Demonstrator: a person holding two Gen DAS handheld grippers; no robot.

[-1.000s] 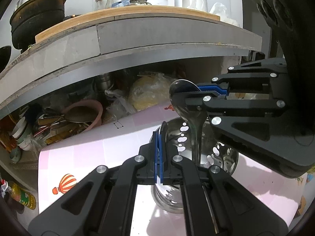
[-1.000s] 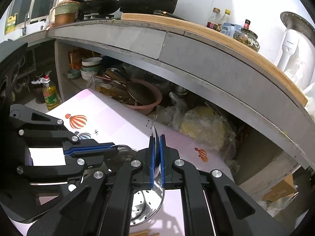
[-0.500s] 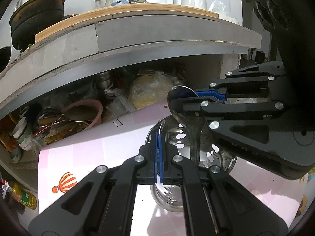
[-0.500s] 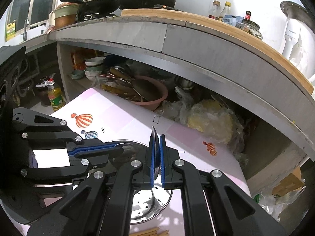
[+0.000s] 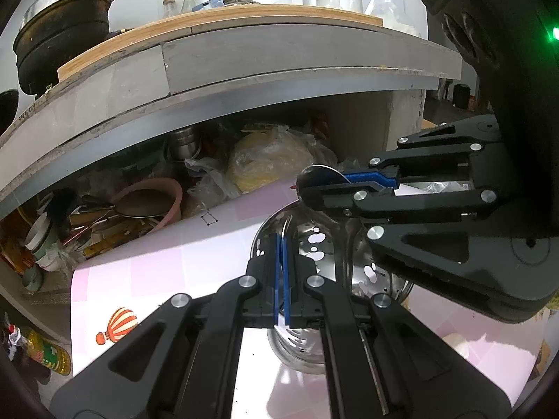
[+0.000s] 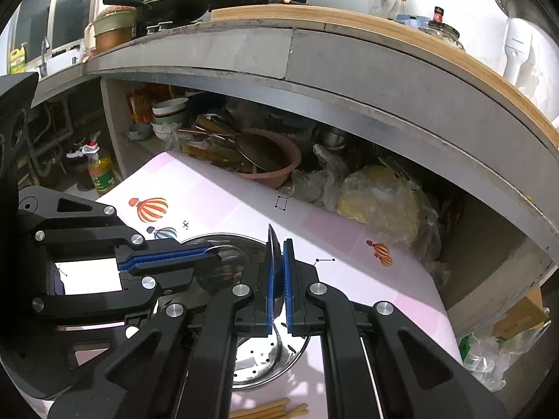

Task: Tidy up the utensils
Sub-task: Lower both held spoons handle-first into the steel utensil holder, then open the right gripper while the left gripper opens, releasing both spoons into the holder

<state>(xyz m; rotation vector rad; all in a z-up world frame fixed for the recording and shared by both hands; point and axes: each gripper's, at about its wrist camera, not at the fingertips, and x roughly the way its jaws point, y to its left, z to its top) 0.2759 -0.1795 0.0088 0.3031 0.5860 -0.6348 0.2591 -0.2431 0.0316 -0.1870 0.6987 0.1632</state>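
The right gripper (image 6: pixel 277 279) is closed on a metal spoon (image 5: pixel 316 188): its blue pads (image 6: pixel 287 272) press the spoon from both sides, and in the left wrist view the round bowl of the spoon sticks out in front of the fingers, with the handle going down into the utensil holder (image 5: pixel 314 269). The left gripper (image 5: pixel 282 276) is closed too, and its blue pads (image 5: pixel 278 272) pinch the thin rim of the same holder on the near side. The holder is a shiny steel cup with oval holes in the wall and small round holes in the bottom; it stands on a pale pink mat (image 6: pixel 216 192) that is printed with hot-air balloons. Some wooden chopsticks (image 6: pixel 269 410) lie on the mat just in front of the holder, at the lower edge of the right wrist view. Behind the mat, under a grey concrete counter (image 6: pixel 349 70), there is a pink basin (image 6: pixel 279 167) full of kitchen tools, beside it a plastic bag with something yellow (image 6: pixel 380 202). A bottle of oil (image 6: pixel 101 171) stands on the floor to the left. On top of the counter are a wooden board (image 5: pixel 216 21) and a black pot (image 5: pixel 59 35).
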